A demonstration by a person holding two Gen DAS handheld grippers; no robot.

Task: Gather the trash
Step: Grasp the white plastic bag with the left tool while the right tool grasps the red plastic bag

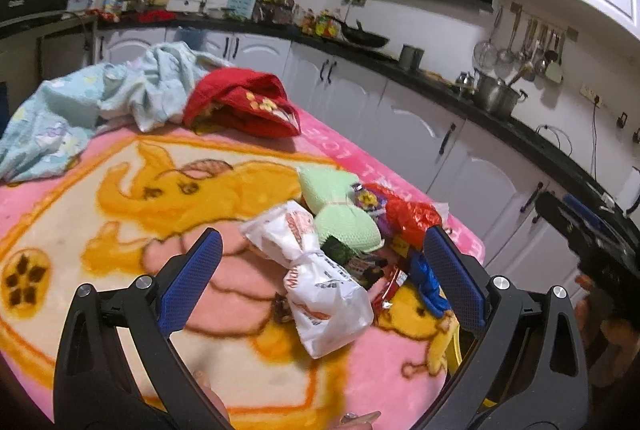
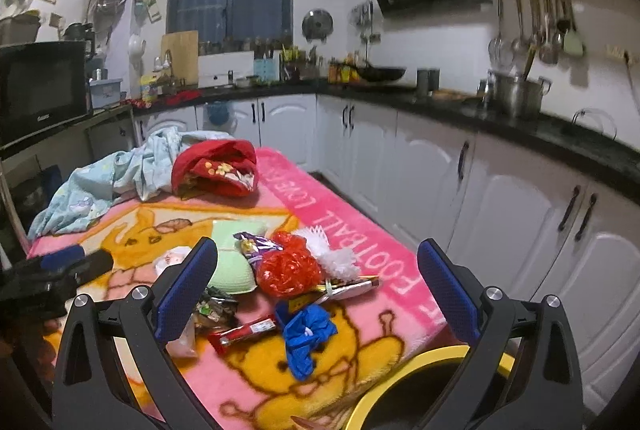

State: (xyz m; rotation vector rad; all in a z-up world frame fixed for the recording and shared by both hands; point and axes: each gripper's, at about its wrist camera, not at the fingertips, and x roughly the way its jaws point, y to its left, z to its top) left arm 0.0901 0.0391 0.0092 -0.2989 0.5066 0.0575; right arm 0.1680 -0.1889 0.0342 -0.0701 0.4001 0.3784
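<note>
A pile of trash lies on the pink cartoon blanket: a white printed bag, green foam netting, a red crinkled bag, a blue plastic bag, a red snack wrapper and white foam netting. My left gripper is open and empty, hovering over the white bag. My right gripper is open and empty above the blue bag and red wrapper. The red bag also shows in the right wrist view. A yellow-rimmed bin sits at the table's near right corner.
A light blue cloth and a red cloth lie at the blanket's far end. White cabinets with a dark counter run along the right and back. A microwave stands at the left.
</note>
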